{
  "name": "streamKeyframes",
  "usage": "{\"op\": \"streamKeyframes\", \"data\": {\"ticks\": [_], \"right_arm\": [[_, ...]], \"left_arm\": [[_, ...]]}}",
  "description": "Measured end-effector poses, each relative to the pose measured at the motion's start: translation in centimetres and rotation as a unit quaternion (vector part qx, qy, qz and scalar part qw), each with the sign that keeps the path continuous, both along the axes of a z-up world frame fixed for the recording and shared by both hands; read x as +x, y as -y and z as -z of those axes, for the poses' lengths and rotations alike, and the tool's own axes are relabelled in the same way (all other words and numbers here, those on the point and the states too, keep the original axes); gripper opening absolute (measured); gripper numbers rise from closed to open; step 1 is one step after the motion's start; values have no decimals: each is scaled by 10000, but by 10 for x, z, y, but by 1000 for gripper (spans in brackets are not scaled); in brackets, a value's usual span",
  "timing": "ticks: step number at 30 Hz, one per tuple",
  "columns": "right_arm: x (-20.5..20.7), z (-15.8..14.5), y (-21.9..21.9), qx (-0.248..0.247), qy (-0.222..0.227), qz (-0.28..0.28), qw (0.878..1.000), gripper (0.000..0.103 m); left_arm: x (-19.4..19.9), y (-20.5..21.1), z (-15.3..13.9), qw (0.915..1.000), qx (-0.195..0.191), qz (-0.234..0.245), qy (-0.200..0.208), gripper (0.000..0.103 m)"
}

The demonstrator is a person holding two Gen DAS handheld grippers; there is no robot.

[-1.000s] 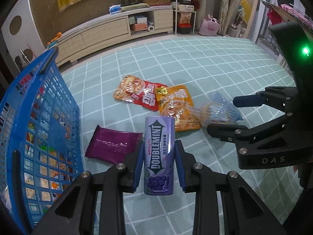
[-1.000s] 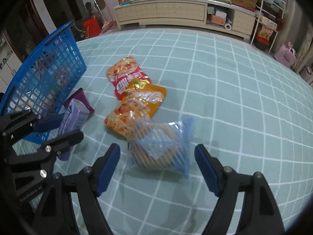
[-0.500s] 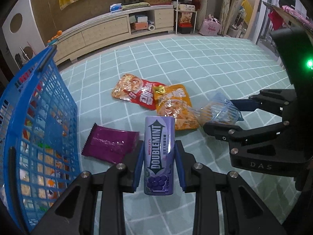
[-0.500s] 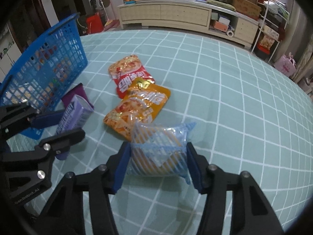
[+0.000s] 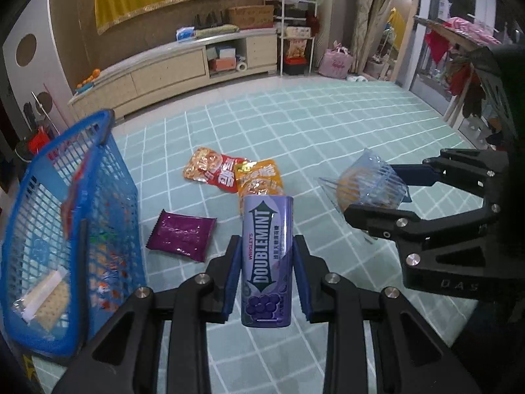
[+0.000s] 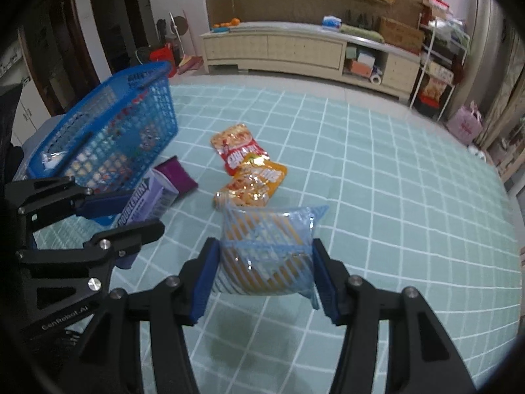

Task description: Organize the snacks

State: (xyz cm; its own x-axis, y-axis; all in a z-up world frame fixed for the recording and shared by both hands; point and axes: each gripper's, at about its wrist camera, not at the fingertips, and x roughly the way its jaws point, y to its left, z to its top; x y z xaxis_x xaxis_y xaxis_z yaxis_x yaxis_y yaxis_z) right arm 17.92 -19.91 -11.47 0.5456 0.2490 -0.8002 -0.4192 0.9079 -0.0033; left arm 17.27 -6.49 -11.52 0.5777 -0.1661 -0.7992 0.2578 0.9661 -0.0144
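My left gripper [image 5: 265, 275] is shut on a purple Doublemint box [image 5: 266, 262] and holds it above the floor, right of the blue basket [image 5: 55, 229]. My right gripper [image 6: 265, 266] is shut on a blue-striped clear snack bag [image 6: 267, 256], lifted off the floor. In the left wrist view that bag [image 5: 367, 187] hangs in the right gripper [image 5: 390, 193]. In the right wrist view the Doublemint box [image 6: 144, 202] shows in the left gripper [image 6: 128, 210], beside the basket [image 6: 108, 138]. A purple packet [image 5: 182, 234], a red packet [image 5: 211, 170] and an orange packet [image 5: 259, 179] lie on the floor.
The floor is a teal checked mat [image 6: 393, 180]. The basket holds several snack packs, a cracker pack [image 5: 46, 295] among them. A long low cabinet [image 5: 183, 69] and a shelf rack [image 5: 295, 29] stand at the far wall.
My right gripper closed on the blue-striped bag and lifted it off the floor. My left gripper rose with the Doublemint box, and the basket's inside came into view.
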Motion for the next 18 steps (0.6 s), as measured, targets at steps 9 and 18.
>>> {"op": "streamKeyframes", "data": {"ticks": [9, 18], "right_arm": [[-43, -50, -7, 196, 445, -358, 9982, 60], [-65, -71, -34, 300, 689, -599, 9954, 60]], "left_arm": [[-34, -22, -36, 9985, -478, 197, 197, 29], [-60, -56, -63, 9955, -780, 277, 453, 29]]}}
